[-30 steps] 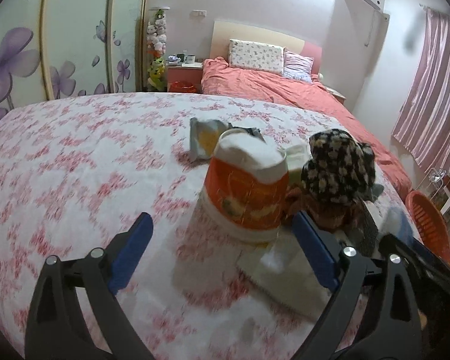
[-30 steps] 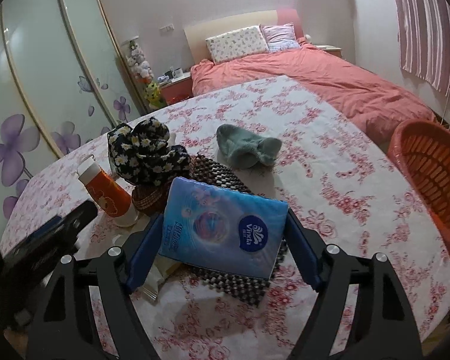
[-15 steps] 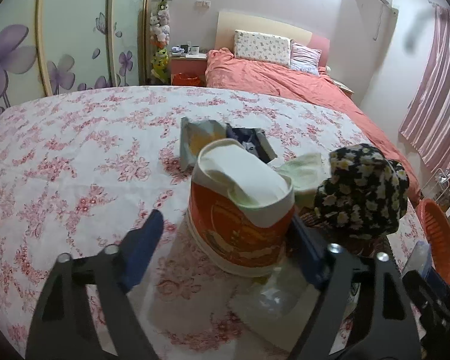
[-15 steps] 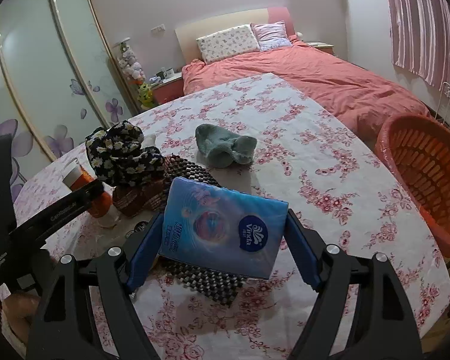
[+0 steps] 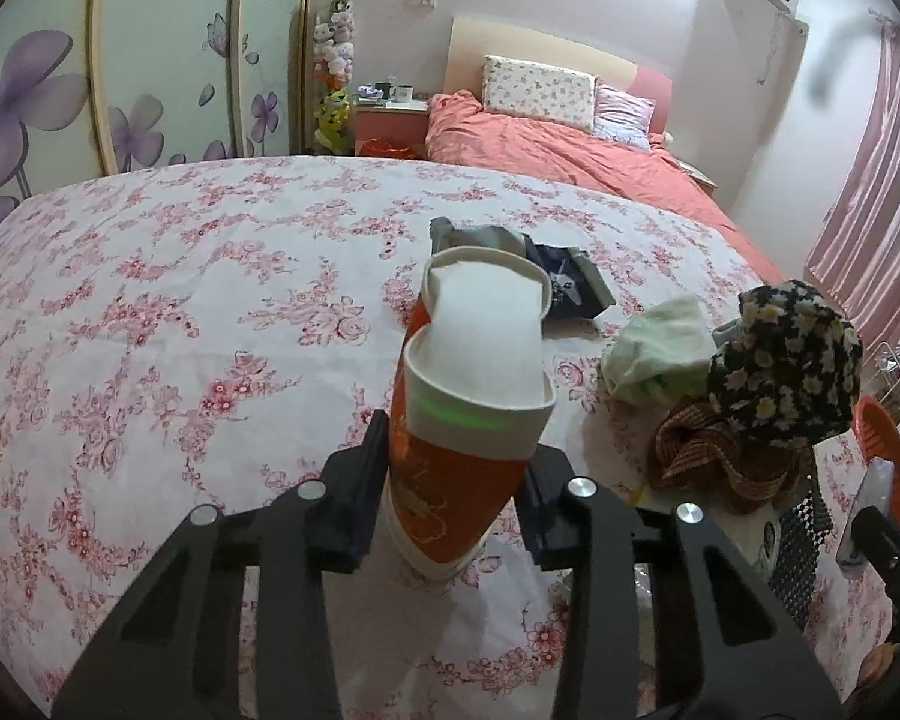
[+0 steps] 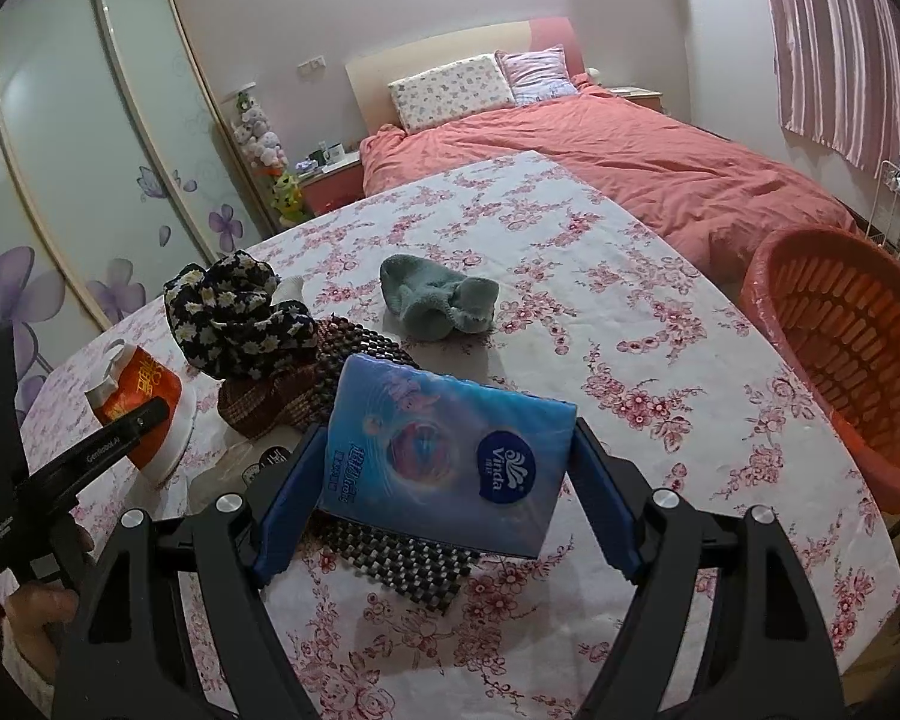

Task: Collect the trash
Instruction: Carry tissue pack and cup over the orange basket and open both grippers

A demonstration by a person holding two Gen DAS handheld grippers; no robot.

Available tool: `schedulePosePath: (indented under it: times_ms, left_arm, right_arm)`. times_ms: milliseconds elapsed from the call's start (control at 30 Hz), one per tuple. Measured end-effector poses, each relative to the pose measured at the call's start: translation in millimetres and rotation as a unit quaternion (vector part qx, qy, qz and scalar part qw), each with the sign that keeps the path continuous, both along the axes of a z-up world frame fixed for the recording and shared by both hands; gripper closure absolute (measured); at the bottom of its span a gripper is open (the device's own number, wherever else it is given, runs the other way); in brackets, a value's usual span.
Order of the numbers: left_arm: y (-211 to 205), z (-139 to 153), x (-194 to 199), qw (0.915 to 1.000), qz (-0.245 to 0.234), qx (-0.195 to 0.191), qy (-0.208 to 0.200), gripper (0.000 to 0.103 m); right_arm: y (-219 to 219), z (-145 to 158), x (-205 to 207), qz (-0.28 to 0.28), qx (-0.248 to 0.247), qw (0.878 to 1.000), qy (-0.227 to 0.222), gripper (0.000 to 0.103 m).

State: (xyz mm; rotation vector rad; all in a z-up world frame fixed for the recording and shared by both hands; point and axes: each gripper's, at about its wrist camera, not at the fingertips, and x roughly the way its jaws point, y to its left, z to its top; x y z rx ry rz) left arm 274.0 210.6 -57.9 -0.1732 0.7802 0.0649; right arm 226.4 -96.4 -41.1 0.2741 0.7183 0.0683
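My left gripper is shut on an orange and white paper cup, squashing its rim; the cup also shows in the right wrist view with the left gripper around it. My right gripper is shut on a blue tissue pack and holds it above the floral table. An orange trash basket stands off the table's right edge. Empty snack wrappers lie behind the cup.
A black daisy-print hat, a brown woven basket, a black bead mat and a teal cloth lie on the table. A pale green cloth sits by the hat. A bed is behind.
My left gripper moved forward around the cup and closed on it, crushing its rim. My right gripper kept the tissue pack and shifted slightly toward the basket side.
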Motion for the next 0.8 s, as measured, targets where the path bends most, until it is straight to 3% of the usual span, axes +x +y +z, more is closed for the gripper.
schedulePosePath:
  times_ms: [433,800]
  left_arm:
    - [-24.3,43.4,-35.9,0.9985,-0.024,0.001,-0.048,0.066]
    - [-79.9,73.7,-60.4,0.9937,-0.087,-0.015,-0.068,0.066]
  right_arm:
    - [-21.8,23.7,-27.3,-0.019,-0.024,0.998,-0.052,0.025]
    - [-62.3,35.5,-48.8,-0.071,-0.051,0.992,-0.089,0.025]
